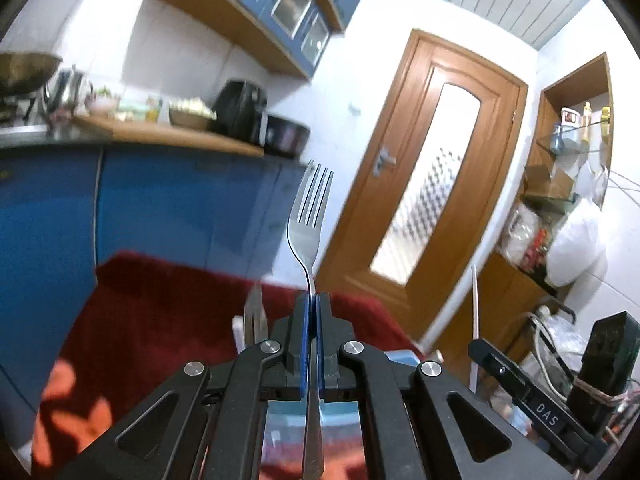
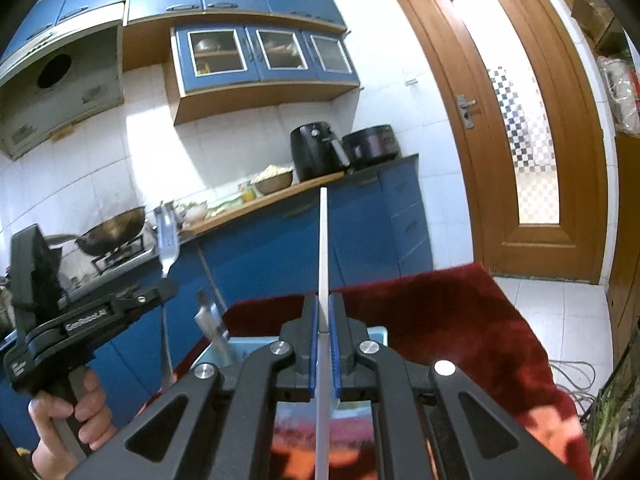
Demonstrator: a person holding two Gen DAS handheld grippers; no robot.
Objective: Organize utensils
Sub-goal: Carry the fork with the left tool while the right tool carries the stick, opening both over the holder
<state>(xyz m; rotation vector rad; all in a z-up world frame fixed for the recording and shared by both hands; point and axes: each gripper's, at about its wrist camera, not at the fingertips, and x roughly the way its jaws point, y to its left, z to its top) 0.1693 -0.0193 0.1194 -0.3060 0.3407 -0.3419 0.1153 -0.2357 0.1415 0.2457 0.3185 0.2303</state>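
forks: 1 [image 1: 310,208], left claw [image 1: 311,300] | chopsticks: 1 [image 2: 323,248], right claw [image 2: 324,300]

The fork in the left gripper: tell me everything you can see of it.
The fork is shiny silver metal with four long tines, a curved neck and a slim flat handle with a small stamped mark near its end. The left gripper is shut on its neck, blue pads pressing both sides. It points up and away from the camera, tines topmost, the handle running back between the gripper's arms. It is held in the air in front of the blue cabinets, touching nothing else. From the right wrist it looks blurred.
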